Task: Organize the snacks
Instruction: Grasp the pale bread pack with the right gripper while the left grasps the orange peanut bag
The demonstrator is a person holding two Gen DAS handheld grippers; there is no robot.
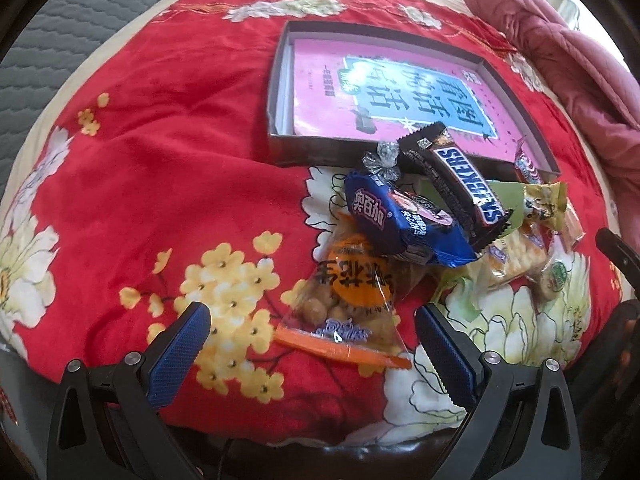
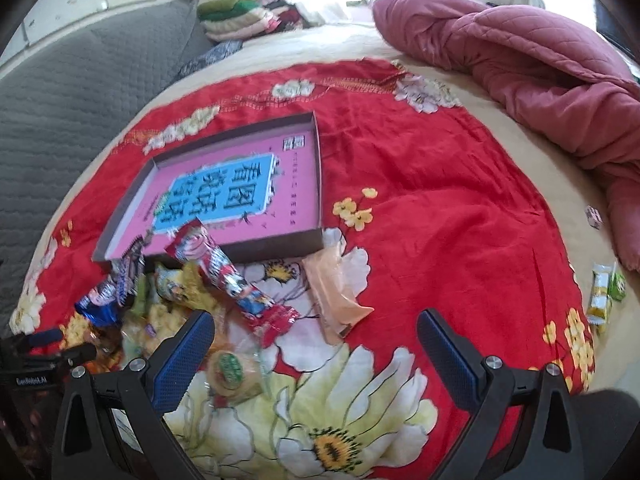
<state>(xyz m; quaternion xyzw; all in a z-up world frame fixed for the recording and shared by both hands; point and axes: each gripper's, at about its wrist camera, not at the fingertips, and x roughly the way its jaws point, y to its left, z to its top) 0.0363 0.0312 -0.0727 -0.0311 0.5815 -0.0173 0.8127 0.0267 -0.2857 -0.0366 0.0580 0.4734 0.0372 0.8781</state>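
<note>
A heap of snacks lies on the red floral bedspread in front of a shallow brown box (image 1: 280, 92) (image 2: 319, 152) holding a pink book (image 1: 400, 92) (image 2: 240, 184). In the left wrist view a Snickers bar (image 1: 460, 184) leans on the box edge over a blue packet (image 1: 396, 216), with a clear orange peanut bag (image 1: 352, 300) nearest. My left gripper (image 1: 312, 336) is open around that bag's near end. My right gripper (image 2: 316, 344) is open above the cloth, beside a red packet (image 2: 236, 280) and a pale orange packet (image 2: 336, 296).
A crumpled pink quilt (image 2: 540, 68) lies at the back right, a grey quilted pad (image 2: 80, 92) at the left. Folded clothes (image 2: 244, 16) sit far back. A yellow-green packet (image 2: 602, 296) lies apart at the right edge. Cracker packets (image 1: 516, 252) fill the pile's right side.
</note>
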